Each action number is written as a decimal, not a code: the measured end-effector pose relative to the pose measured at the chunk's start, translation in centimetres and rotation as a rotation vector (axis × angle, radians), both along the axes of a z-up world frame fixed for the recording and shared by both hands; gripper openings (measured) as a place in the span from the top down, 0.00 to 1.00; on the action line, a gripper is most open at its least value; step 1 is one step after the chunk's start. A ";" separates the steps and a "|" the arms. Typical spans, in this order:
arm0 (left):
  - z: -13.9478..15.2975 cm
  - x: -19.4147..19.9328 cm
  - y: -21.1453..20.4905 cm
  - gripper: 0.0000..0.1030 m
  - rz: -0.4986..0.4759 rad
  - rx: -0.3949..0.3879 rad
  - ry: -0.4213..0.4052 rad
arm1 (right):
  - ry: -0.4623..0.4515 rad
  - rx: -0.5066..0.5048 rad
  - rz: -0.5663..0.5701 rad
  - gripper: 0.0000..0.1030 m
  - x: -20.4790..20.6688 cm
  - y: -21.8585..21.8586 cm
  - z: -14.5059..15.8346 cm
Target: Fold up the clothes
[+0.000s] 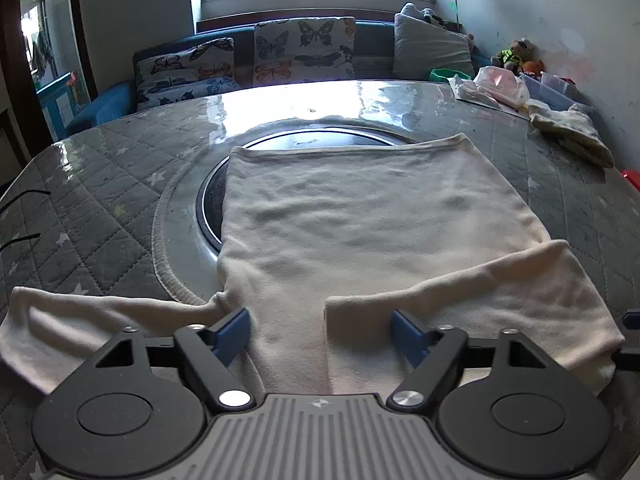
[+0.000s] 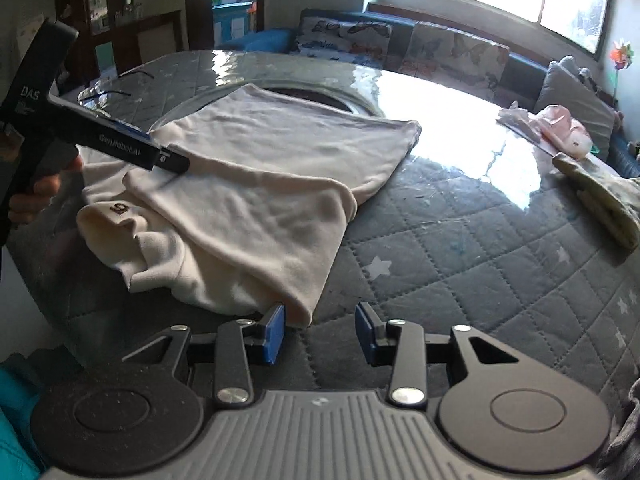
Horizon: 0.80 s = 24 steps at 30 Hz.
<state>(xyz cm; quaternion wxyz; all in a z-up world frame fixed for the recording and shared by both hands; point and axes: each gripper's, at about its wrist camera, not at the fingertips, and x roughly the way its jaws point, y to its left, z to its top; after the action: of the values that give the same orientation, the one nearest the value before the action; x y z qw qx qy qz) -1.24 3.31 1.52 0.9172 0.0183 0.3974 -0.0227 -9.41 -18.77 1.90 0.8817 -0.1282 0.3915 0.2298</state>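
A cream long-sleeved shirt lies flat on the quilted grey table, its hem toward the window. One sleeve is folded across the near part of the body; the other sleeve trails to the left. My left gripper is open, low over the shirt's near edge, with cloth between its blue pads but not clamped. In the right wrist view the shirt lies ahead and left. My right gripper is open and empty just off the folded sleeve's near corner. The left gripper's body shows at the left.
A round dark inset sits in the table under the shirt's far part. A folded greenish cloth and a pink bag lie at the far right. A sofa with butterfly cushions stands behind the table.
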 end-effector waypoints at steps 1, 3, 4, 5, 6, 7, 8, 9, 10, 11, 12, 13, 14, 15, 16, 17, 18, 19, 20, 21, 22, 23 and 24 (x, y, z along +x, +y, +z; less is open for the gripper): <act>0.0 0.0 -0.1 0.28 -0.004 0.002 -0.003 | -0.009 0.009 -0.011 0.65 -0.1 0.0 -0.1; -0.1 -0.1 -0.3 0.32 -0.008 0.003 -0.006 | -0.016 0.029 -0.030 0.67 0.0 0.0 -0.2; -0.1 -0.1 -0.4 0.32 -0.010 0.003 -0.008 | -0.015 0.039 -0.039 0.71 0.0 0.0 -0.3; -0.1 -0.1 -0.5 0.33 -0.012 0.004 -0.010 | -0.011 0.046 -0.040 0.73 0.1 0.1 -0.4; -0.1 -0.1 -0.6 0.35 -0.015 0.005 -0.012 | -0.010 0.048 -0.032 0.81 0.1 0.2 -0.5; -0.1 -0.2 -0.7 0.41 -0.023 0.002 -0.015 | -0.018 0.041 -0.026 0.87 0.0 0.4 -0.6; -0.1 -0.2 -0.8 0.47 -0.030 0.000 -0.017 | -0.033 0.027 -0.018 0.89 -0.2 0.6 -0.7; 0.0 -0.3 -0.9 0.51 -0.038 -0.001 -0.019 | -0.050 0.009 -0.011 0.92 -0.5 0.9 -0.6; 0.0 -0.3 -1.1 0.57 -0.046 -0.002 -0.021 | -0.067 -0.008 -0.004 0.93 -0.7 1.1 -0.6; 0.1 -0.3 -1.2 0.66 -0.051 -0.001 -0.023 | -0.085 -0.027 0.003 0.94 -1.0 1.3 -0.4; 0.1 -0.3 -1.3 0.70 -0.053 0.004 -0.026 | -0.107 -0.050 0.010 0.95 -1.3 1.6 -0.3; 0.2 -0.3 -1.4 0.75 -0.054 0.010 -0.029 | -0.126 -0.072 0.016 0.95 -1.6 1.8 -0.1; 0.3 -0.3 -1.5 0.81 -0.051 0.016 -0.031 | -0.141 -0.093 0.021 0.96 -1.8 2.0 0.0; 0.4 -0.3 -1.4 0.83 -0.048 0.017 -0.033 | -0.159 -0.116 0.027 0.96 -2.2 2.2 0.1; 0.5 -0.3 -1.4 0.84 -0.046 0.013 -0.034 | -0.183 -0.141 0.036 0.96 -2.6 2.5 0.3; 0.5 -0.3 -1.3 0.85 -0.045 0.013 -0.036 | -0.201 -0.162 0.045 0.96 -3.0 2.7 0.3; 0.6 -0.3 -1.2 0.86 -0.044 0.012 -0.037 | -0.200 -0.169 0.053 0.96 -3.2 2.8 0.3; 0.6 -0.4 -1.2 0.86 -0.043 0.013 -0.038 | -0.188 -0.167 0.057 0.96 -3.2 2.8 0.1; 0.6 -0.4 -1.2 0.86 -0.040 0.019 -0.037 | -0.175 -0.164 0.061 0.96 -3.2 2.8 -0.1; 0.6 -0.5 -1.2 0.86 -0.038 0.025 -0.038 | -0.161 -0.163 0.065 0.96 -3.2 2.8 -0.3; 0.7 -0.6 -1.1 0.86 -0.039 0.026 -0.040 | -0.146 -0.160 0.064 0.95 -3.2 2.6 -0.4; 0.8 -0.7 -1.1 0.86 -0.040 0.026 -0.043 | -0.138 -0.149 0.061 0.95 -3.1 2.4 -0.3; 1.0 -0.8 -1.1 0.86 -0.042 0.026 -0.048 | -0.135 -0.135 0.058 0.95 -3.1 2.1 -0.1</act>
<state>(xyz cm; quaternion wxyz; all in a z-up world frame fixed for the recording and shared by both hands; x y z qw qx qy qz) -2.05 2.24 2.54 0.9255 0.0394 0.3749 -0.0365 -12.47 -16.66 1.83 0.8884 -0.2137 0.3421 0.2192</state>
